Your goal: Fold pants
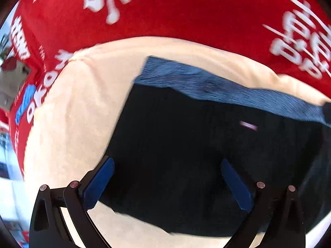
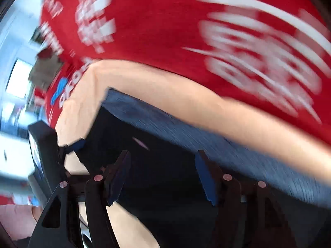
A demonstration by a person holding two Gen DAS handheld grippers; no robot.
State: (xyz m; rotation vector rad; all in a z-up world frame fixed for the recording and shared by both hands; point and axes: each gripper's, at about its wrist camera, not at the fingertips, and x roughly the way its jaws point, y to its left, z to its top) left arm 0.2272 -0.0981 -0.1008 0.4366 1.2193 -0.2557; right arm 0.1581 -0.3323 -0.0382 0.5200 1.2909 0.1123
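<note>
the pants (image 1: 186, 155) lie as a dark folded block on the cream cloth (image 1: 78, 107), which serves as reference here. a lighter blue denim band (image 1: 206, 82) runs along the far edge of the block, just short of the cream cloth's far border. beyond that border lies a red cloth (image 1: 186, 16) with white lettering.

left gripper (image 1: 167, 183) — jaws spread wide above the near part of the pants, nothing between the blue pads (image 1: 99, 184); contact with the fabric cannot be told.

right gripper (image 2: 163, 177) — jaws apart over the dark block, nothing pinched; the view is motion-blurred. in this view the left gripper's black body (image 2: 44, 144) stands at the left corner of the pants, over the cream cloth's left part.
</note>
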